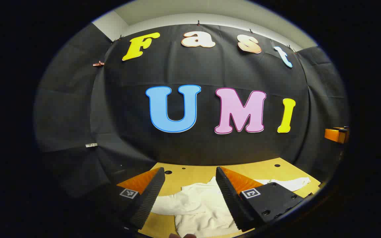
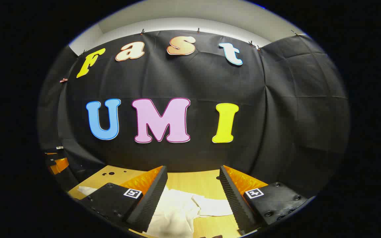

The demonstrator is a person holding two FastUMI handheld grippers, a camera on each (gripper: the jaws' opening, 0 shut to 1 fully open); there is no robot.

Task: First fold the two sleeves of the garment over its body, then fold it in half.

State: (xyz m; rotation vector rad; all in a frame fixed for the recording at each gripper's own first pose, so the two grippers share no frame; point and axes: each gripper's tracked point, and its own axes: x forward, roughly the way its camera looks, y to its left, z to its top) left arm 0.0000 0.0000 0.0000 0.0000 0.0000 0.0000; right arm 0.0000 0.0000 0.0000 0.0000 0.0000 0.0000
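On table (image 1: 190,173), white garment (image 1: 197,205) lies rumpled, sleeves spread toward side edges. Left gripper (image 1: 190,185) spread wide above it, right gripper (image 2: 193,185) too, both empty.

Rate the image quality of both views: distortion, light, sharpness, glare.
Left gripper view: strong fisheye bowing of the table edge and wall; even light; white garment bright but its folds still read; open left gripper fingers sharp, no motion blur. Right gripper view: same barrel distortion; garment slightly washed out at the bottom; right gripper crisp; no glare on the wood.
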